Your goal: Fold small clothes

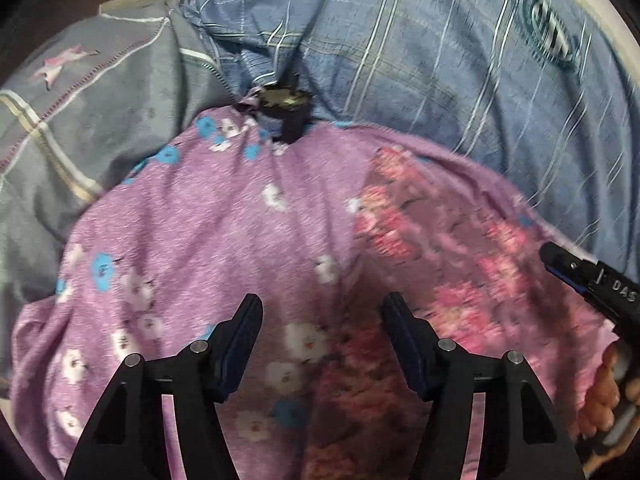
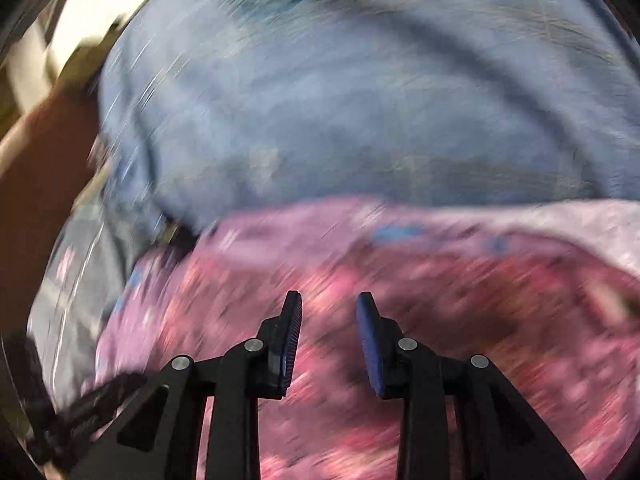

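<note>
Garment (image 1: 224, 240), a lilac floral piece, lies rumpled on the blue checked bedding (image 1: 440, 80) under both spread, empty tools: left gripper (image 1: 322, 312) and right gripper (image 2: 329, 304) should each pinch 1 edge, then pull it flat.

Dim, warm indoor light in both views, soft and without hard shadows. Left wrist view fairly sharp at centre, smeared toward the right edge across the purple floral garment (image 1: 224, 220) and the blue checked bedsheet (image 1: 420, 60). Right wrist view heavily motion-blurred, patterns streaked beyond reading; only the right tongs (image 2: 329, 308) crisp. Blown-out pale glare at upper left there. Strong fisheye bending, black corners all round.
</note>
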Demonstrator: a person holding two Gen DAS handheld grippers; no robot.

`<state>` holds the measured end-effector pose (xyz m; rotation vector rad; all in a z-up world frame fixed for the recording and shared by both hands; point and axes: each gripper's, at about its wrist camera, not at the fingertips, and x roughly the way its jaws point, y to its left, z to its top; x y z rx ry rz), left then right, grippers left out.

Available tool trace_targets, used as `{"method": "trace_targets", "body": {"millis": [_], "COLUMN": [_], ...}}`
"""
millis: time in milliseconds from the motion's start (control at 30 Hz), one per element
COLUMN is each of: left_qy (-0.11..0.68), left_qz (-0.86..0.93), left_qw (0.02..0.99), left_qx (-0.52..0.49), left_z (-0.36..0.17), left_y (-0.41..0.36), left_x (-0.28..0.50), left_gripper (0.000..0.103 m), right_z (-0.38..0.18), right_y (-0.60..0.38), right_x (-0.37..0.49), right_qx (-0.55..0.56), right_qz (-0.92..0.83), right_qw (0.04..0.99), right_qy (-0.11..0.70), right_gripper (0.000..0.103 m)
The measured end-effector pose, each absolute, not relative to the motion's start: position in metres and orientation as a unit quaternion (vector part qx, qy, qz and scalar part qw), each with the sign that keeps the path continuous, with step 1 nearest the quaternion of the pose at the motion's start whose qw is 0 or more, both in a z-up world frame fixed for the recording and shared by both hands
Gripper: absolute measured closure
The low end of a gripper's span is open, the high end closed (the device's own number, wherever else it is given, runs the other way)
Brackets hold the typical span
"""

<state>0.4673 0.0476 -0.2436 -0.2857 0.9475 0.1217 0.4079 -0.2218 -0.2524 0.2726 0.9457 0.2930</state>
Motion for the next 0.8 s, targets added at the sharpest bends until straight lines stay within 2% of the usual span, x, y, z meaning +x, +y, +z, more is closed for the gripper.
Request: {"method": "trace_targets", "body": {"millis": [167,300,367,400,533,700,800], "left_qy": [0.465,0.460,0.447,0.437,0.409,0.424,0.454], "left_qz": [0.066,0.073,0.071,0.067,0.038,0.003,0.003], "left_qw": [0.874,0.878,0.885,0.891,0.905,0.902,0.889], "left_qx": [-0.124,-0.111,-0.110,-0.108,-0.109,-0.079,-0.062], "left_z": [-0.251,-0.243,-0.235,-0.228,-0.215,-0.224,-0.239], "left_y": [0.037,0.041,0.044,0.044,0.035,0.010,0.000], "left_x": [0.475,0.475,0.472,0.466,0.452,0.448,0.454], "left_gripper": [0.041,0.042,0.043,0.043,0.043,0.043,0.043], "right_z": [-0.292,-0.298,-0.285,-0.276,-0.255,-0.263,-0.273], "right_y": [-0.154,-0.156,-0.182,-0.195,-0.258,-0.352,-0.411], "right_x": [0.436,0.468,0.465,0.457,0.417,0.386,0.402], "right_qx": [0.103,0.101,0.138,0.139,0.103,0.118,0.163], "right_qz": [0.163,0.119,0.103,0.096,0.068,-0.004,-0.061], "right_qw": [0.828,0.849,0.856,0.865,0.874,0.856,0.855], "right_qy": [0.526,0.505,0.488,0.473,0.469,0.504,0.488], "right_gripper": [0.073,0.079,0.079,0.073,0.073,0.077,0.086]}}
